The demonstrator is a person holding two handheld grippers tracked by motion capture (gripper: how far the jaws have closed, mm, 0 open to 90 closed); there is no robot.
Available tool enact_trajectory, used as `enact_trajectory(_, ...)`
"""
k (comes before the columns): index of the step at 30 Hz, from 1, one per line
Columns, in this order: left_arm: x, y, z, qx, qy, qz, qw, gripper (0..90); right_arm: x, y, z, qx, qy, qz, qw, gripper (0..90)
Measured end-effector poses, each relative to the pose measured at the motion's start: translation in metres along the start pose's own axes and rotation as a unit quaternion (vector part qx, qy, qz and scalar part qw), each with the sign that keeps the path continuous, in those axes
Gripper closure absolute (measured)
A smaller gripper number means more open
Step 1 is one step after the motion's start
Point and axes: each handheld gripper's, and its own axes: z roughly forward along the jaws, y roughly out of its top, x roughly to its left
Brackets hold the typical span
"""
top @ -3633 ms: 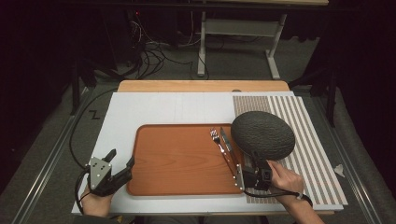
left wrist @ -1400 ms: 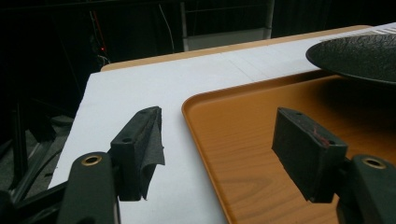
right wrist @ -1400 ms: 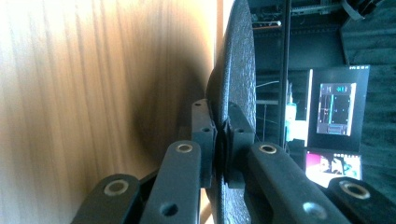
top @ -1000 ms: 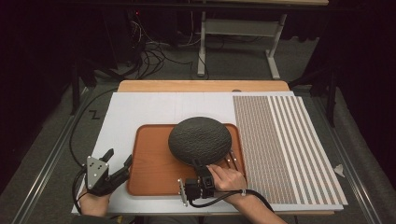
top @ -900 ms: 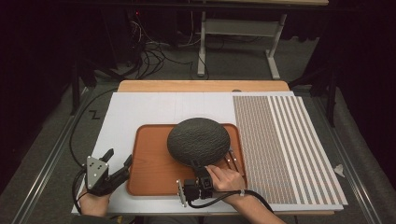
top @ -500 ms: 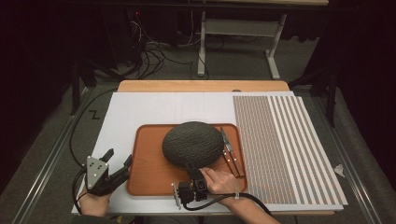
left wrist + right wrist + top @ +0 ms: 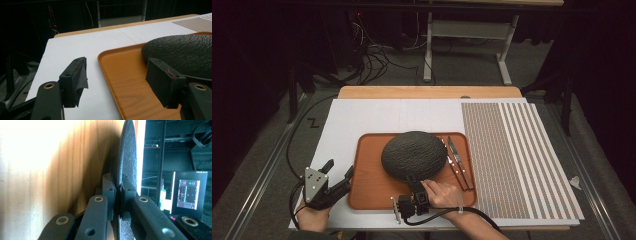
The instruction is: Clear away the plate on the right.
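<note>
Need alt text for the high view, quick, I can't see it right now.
The right claw grips the near rim of a dark round plate over an orange tray; cutlery lies at the tray's right. The left claw rests open beside the tray.

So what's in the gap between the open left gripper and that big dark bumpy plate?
In the high view, only bare tray floor lies between the left gripper and the dark plate. The left gripper view shows the same empty orange stretch.

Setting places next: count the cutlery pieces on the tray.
2 visible: a fork and a knife, side by side at the tray's right edge; the dark plate may hide more.
</note>
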Motion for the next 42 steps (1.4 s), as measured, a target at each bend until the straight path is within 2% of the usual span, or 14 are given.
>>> enact_trajectory(22, 0.0, 0.0, 0.0, 0.001, 0.001, 0.001, 1.0, 33.2, 0.001, 0.013, 0.006, -0.013, 0.01, 0.006, 0.9998, 86.8)
enact_trajectory(28, 0.0, 0.0, 0.0, -0.001, 0.001, 0.002, 1.0, 33.2, 0.002, 0.014, 0.008, -0.019, 0.032, 0.017, 0.9992, 83.2)
enact_trajectory(31, 0.0, 0.0, 0.0, 0.0, 0.001, 0.002, 1.0, 33.2, 0.003, 0.016, 0.009, -0.017, 0.034, 0.009, 0.9992, 82.0)
enact_trajectory(37, 0.0, 0.0, 0.0, 0.001, 0.001, 0.002, 1.0, 33.2, 0.004, 0.017, 0.011, -0.015, 0.047, 0.018, 0.9986, 79.9)
enact_trajectory(42, 0.0, 0.0, 0.0, 0.001, 0.0, 0.002, 1.0, 33.2, 0.007, 0.018, 0.012, -0.015, 0.055, 0.006, 0.9983, 77.5)
